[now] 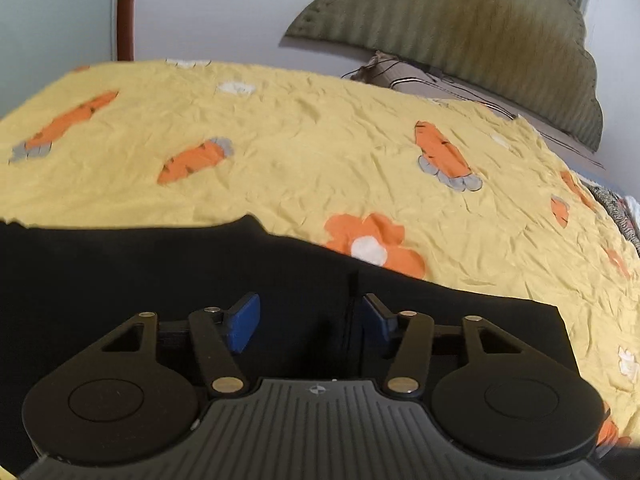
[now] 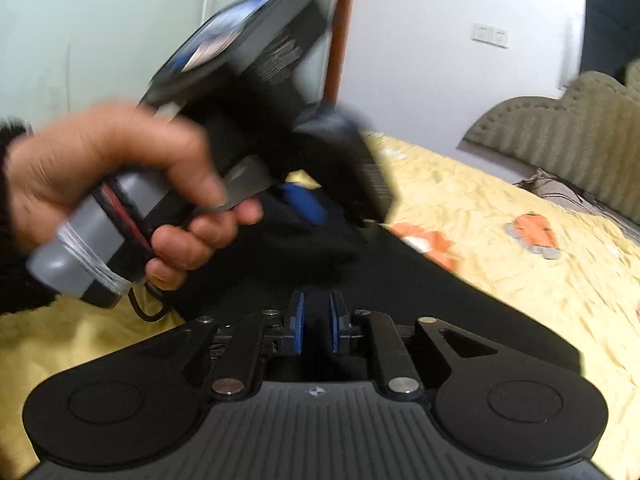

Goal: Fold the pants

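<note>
Black pants (image 1: pixel 160 276) lie flat on a yellow bedspread (image 1: pixel 320 140) with orange carrots and flowers. My left gripper (image 1: pixel 308 326) hovers just over the pants with its blue pads wide apart and nothing between them. In the right wrist view the pants (image 2: pixel 420 288) stretch ahead. My right gripper (image 2: pixel 316 328) sits low over them, its blue pads a narrow gap apart with black cloth between them. The left gripper (image 2: pixel 304 204), blurred, is held by a hand (image 2: pixel 112 184) just ahead and to the left, over the pants.
An olive padded headboard (image 1: pixel 480 28) and a striped pillow (image 1: pixel 440 88) with dark cords stand at the bed's far end. A white wall and a brown door frame (image 1: pixel 126 8) are behind. The bedspread (image 2: pixel 520 260) extends to the right.
</note>
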